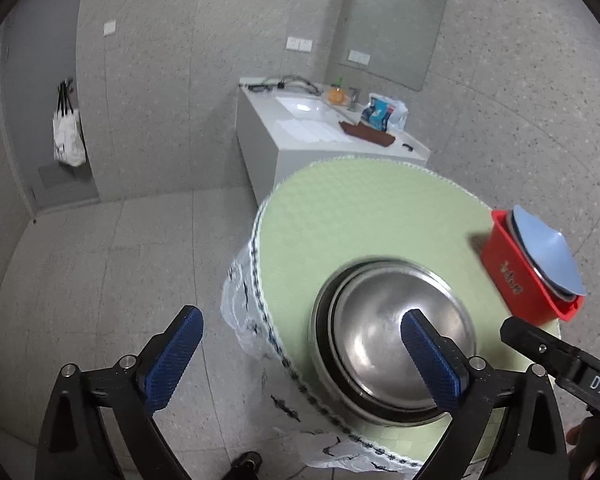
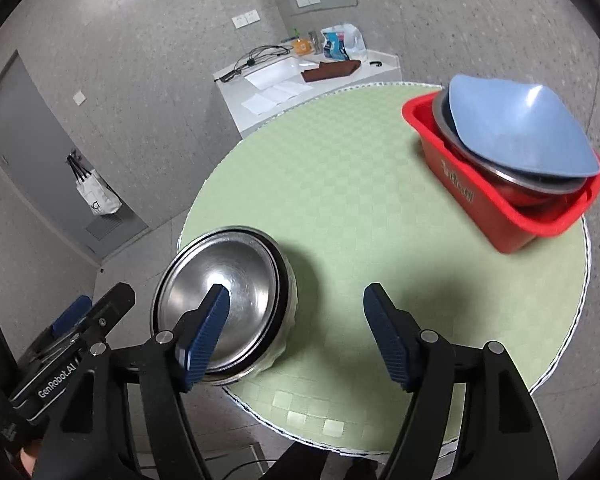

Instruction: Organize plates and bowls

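Note:
A stack of nested steel bowls (image 1: 380, 336) (image 2: 228, 296) stands on the near left part of the round green table (image 1: 360, 216) (image 2: 340, 184). A red bin (image 1: 516, 276) (image 2: 496, 192) at the far right holds a blue plate (image 1: 548, 256) (image 2: 516, 128) leaning over steel dishes (image 2: 512, 178). My left gripper (image 1: 300, 340) is open and empty, above the table's left edge, its right finger over the bowls. My right gripper (image 2: 296, 312) is open and empty, above the table just right of the bowls.
A white counter (image 1: 300, 128) (image 2: 300, 76) behind the table carries papers, a brown cloth, cables and bags. A white tote bag (image 1: 68, 136) (image 2: 96, 196) hangs by a grey door. A lace cloth (image 1: 244, 312) hangs off the table's edge.

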The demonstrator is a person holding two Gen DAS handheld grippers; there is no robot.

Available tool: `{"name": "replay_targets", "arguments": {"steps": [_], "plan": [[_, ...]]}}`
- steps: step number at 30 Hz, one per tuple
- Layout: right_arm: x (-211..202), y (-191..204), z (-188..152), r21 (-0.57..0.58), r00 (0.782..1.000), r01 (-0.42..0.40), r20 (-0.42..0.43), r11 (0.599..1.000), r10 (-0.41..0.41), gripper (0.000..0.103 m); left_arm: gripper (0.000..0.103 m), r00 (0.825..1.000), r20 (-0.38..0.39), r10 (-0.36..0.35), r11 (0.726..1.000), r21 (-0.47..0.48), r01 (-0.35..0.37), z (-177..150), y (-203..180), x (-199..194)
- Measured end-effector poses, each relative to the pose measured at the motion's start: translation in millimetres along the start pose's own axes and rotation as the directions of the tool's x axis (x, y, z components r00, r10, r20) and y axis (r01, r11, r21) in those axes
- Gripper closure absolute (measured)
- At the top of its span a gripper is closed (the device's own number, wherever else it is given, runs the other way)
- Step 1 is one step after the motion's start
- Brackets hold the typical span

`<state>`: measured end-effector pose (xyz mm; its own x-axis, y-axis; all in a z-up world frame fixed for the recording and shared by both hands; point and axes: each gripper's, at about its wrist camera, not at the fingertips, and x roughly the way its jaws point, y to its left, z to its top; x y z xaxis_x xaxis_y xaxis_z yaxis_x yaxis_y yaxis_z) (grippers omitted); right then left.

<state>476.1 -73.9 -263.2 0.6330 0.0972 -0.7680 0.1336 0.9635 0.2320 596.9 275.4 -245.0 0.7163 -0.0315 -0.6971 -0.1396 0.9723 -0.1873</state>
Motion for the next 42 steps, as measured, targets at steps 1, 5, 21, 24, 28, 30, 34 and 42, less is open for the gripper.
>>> {"name": "replay_targets", "arguments": {"steps": [1,5,21,24,28,30,34,42], "plan": [[3.4,-0.3,-2.0,0.008,1.000,-0.004,-0.009,1.000,0.004,0.032,0.006,1.000,-0.010,0.001,1.000,-0.008,-0.001,-4.0,0.6,3.8],[21.6,-2.4,-11.4,0.052,0.998,-0.037,-0.052,0.998,0.040,0.032,0.006,0.999,-0.036,-0.003,1.000,-0.028,0.002,-13.5,1.0,17.7],[79.4,-10.0,-12.6,0.197,0.971,-0.153,-0.149,0.968,0.184,0.061,0.066,0.988,-0.121,-0.096,0.995,-0.005,0.096,6.4,-0.3,64.1],[77.8,-9.6,-11.2,0.182,0.976,-0.134,-0.146,0.974,0.162,0.066,0.067,0.989,-0.116,-0.087,0.996,-0.010,0.087,9.6,-0.4,64.2],[73.3,-20.6,-9.5,0.194,0.976,-0.140,-0.137,0.971,0.168,0.074,0.069,0.991,-0.096,-0.096,0.995,-0.008,0.096,15.6,-8.1,59.8],[67.2,-23.8,-8.1,0.190,0.978,-0.142,-0.123,0.971,0.168,0.073,0.069,0.991,-0.089,-0.104,0.995,-0.003,0.104,15.0,-15.4,57.5],[48.6,-35.4,1.4,0.188,0.984,-0.142,-0.083,0.972,0.160,0.074,0.070,0.989,-0.073,-0.128,0.992,-0.001,0.128,13.7,-32.9,50.6],[-2.2,-61.4,37.3,0.210,0.990,-0.138,0.030,0.968,0.135,0.074,0.070,0.976,-0.010,-0.219,0.974,0.059,0.220,46.9,-92.6,28.2]]}}
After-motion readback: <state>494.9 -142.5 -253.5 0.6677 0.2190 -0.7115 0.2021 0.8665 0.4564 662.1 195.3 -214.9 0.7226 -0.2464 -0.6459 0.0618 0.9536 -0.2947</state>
